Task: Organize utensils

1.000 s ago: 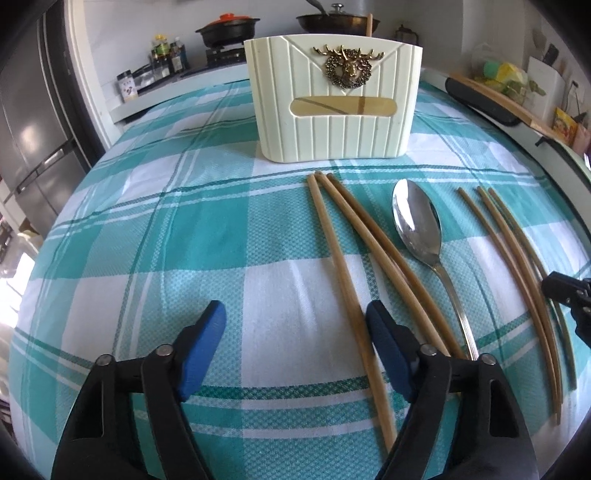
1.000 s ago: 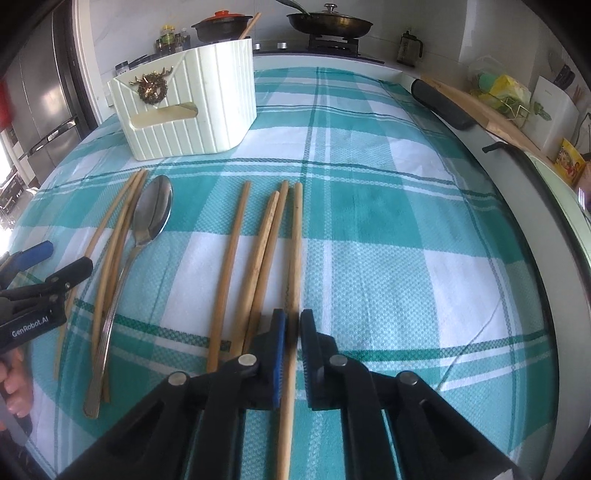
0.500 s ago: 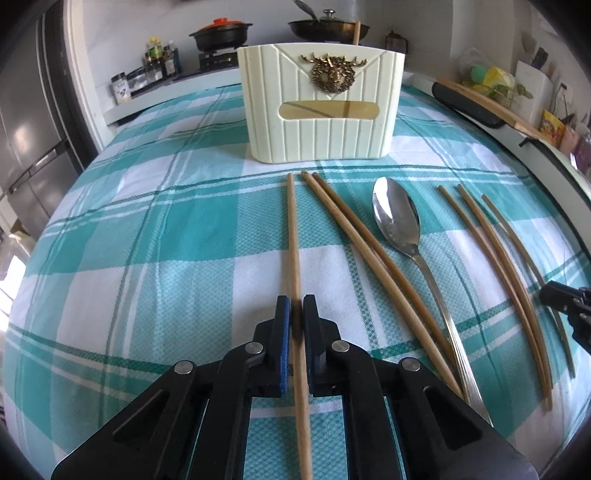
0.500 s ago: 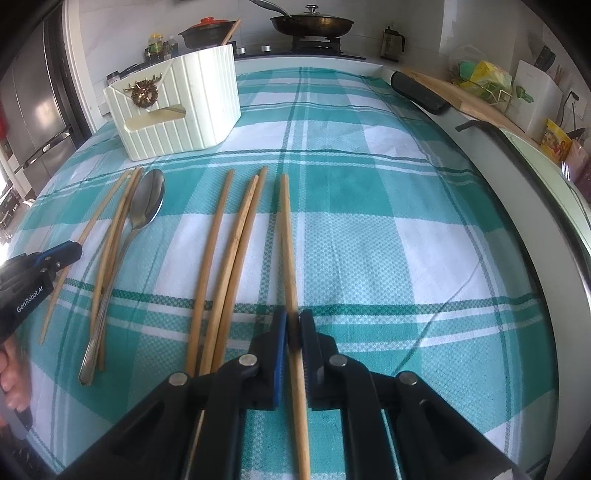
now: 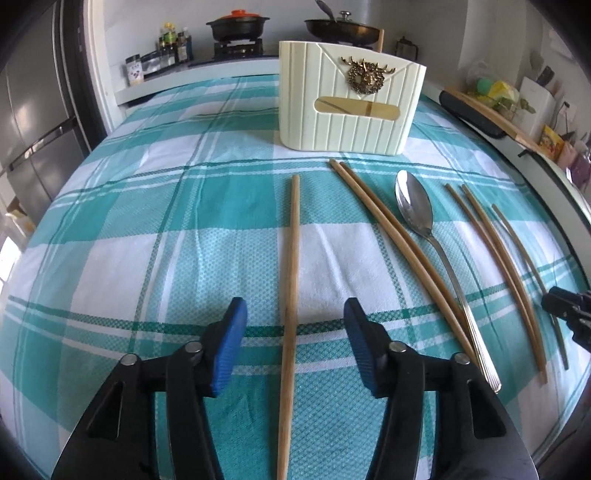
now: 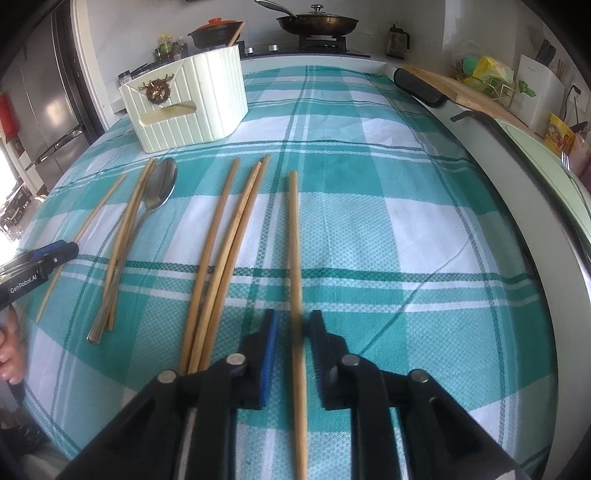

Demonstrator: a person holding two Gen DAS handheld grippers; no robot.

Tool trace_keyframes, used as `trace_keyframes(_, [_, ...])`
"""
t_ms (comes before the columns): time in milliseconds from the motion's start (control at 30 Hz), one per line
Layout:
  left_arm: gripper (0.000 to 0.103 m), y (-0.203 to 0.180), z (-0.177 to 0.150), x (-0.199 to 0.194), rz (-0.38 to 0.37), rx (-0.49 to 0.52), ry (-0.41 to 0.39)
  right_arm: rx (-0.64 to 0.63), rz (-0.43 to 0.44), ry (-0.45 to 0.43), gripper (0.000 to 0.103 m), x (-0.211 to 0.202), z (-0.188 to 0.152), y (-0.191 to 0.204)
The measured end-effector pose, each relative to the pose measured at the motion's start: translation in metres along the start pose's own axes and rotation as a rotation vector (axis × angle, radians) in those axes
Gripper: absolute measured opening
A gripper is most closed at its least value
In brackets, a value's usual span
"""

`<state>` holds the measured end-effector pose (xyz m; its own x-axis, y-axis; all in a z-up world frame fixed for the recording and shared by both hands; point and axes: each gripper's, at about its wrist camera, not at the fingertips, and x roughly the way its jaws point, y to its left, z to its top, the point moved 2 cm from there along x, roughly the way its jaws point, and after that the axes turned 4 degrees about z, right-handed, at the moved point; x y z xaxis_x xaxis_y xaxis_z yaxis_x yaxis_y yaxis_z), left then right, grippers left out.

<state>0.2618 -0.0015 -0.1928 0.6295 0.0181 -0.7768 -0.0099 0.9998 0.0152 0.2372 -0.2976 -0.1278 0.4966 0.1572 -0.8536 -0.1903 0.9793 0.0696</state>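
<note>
On the teal-and-white checked tablecloth (image 5: pixel 155 229) a bunch of utensils are laid out in rough rows in front of a cream ribbed holder (image 5: pixel 351 107) (the one with a brass deer badge on the front). At least one chopstick already sticks up out of the holder's top.

Left gripper (image 5: pixel 293 343) is spread wide open, blue pads well apart, with a single wooden chopstick (image 5: pixel 291 280) lying flat on the cloth between them. Neither pad touches it. To the right of that stick, in the left wrist view, there's a pair of chopsticks (image 5: pixel 388 236) lying side by side at a slant, then a metal spoon (image 5: pixel 415 210) with its bowl toward the holder, then three thinner chopsticks (image 5: pixel 495 258) further out near the right gripper's tip.

Right gripper (image 6: pixel 293 325) is only partly open. Another chopstick (image 6: pixel 295 258) runs straight through the gap between its pads, looks a bit blurred right at the fingertips, and I can't tell if it's resting on the cloth or brushing a pad; it doesn't look clamped. Just left of it are three more chopsticks (image 6: pixel 221 251) bunched together, and their near ends pass under the gripper's left finger.

Behind the table, a stove with a lidded pan (image 6: pixel 317 22) and an orange-lidded pot (image 5: pixel 238 26).
</note>
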Motion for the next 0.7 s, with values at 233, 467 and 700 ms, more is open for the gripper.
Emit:
trace_keyframes(233, [0.066, 0.0028, -0.0005, 0.0022, -0.004, 0.015, 0.012, -0.012, 0.002, 0.004, 0.030, 0.0008, -0.0010, -0.0011])
trace_keyframes(467, [0.072, 0.0030, 0.0024, 0.0002, -0.008, 0.021, -0.001, -0.029, -0.020, 0.003, 0.030, 0.0039, 0.0027, 0.0020])
trace_keyframes(700, [0.072, 0.0089, 0.0035, 0.0050, -0.009, 0.000, 0.011, -0.044, -0.035, 0.000, 0.030, 0.0059, 0.0036, 0.0034])
